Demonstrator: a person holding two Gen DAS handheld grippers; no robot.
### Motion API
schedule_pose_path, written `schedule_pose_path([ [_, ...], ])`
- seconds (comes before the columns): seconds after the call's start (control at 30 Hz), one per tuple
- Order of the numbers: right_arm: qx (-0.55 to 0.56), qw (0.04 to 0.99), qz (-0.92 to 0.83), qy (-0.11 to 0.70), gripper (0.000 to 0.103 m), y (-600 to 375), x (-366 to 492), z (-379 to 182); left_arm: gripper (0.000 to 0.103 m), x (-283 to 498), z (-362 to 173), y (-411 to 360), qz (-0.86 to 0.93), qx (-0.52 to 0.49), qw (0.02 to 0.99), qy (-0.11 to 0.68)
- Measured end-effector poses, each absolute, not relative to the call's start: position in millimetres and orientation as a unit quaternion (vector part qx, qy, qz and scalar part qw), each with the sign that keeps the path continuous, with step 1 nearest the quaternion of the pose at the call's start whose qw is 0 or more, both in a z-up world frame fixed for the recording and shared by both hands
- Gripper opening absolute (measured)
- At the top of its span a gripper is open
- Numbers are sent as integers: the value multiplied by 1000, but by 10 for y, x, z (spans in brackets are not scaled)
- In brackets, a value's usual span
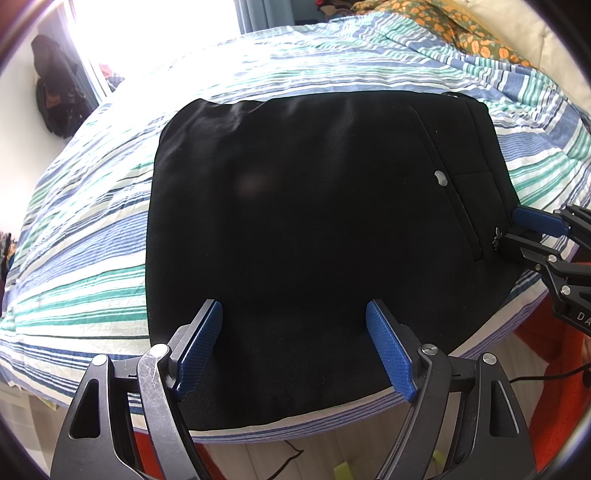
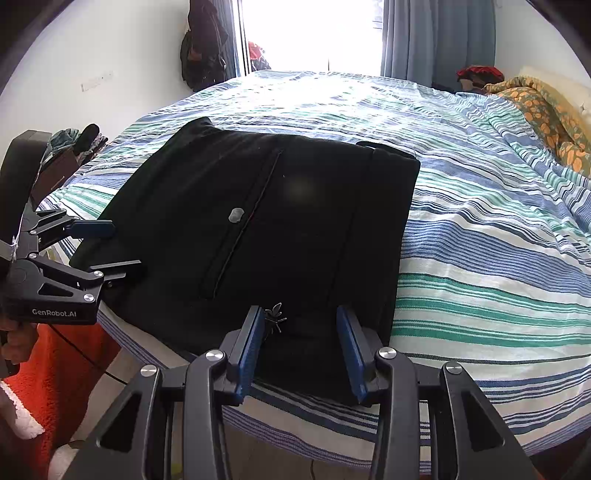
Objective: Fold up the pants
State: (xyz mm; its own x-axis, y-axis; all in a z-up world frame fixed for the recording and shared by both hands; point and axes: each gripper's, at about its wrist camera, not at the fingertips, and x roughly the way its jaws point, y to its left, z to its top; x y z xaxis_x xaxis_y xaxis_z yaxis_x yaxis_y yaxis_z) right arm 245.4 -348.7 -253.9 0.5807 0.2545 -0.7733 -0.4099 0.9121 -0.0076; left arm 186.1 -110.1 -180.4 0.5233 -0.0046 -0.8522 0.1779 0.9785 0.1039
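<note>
Pants (image 1: 314, 229) lie folded into a black, roughly square stack at the near edge of the bed (image 1: 85, 258), on the striped cover. A slanted pocket seam and a small grey tab (image 1: 440, 178) show on the top layer; the waistband end sits toward the right side.

My left gripper (image 1: 295, 314) hovers over the near part of the stack, jaws spread wide, blue pads (image 1: 201, 343) to either side with nothing between them but cloth below. I cannot tell whether the tips touch the fabric.

My right gripper (image 2: 301, 314) sits at the near right corner of the pants, jaws parted a moderate way, empty. A small metal leaf charm (image 2: 275, 317) lies on the cloth just beside its left finger. From the left wrist camera the same gripper (image 1: 517, 225) shows at the stack's right edge, one blue pad above the cloth, the other jaw lower.

From the right wrist camera, the left gripper (image 2: 114, 245) is at the stack's left edge, jaws apart.

An orange-patterned blanket (image 2: 546, 114) lies bunched at the far right of the bed. Bright window (image 2: 310, 33) beyond, dark clothes (image 2: 201, 48) hanging left of it.
</note>
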Motion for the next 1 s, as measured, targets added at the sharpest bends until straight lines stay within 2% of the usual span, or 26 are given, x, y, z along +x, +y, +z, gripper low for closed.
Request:
schedule_pose_path([
  [1.0,-98,884,187,417,42,-3485,2454,-2540,81,1949,-1818,-1133,-52,94,861,497],
])
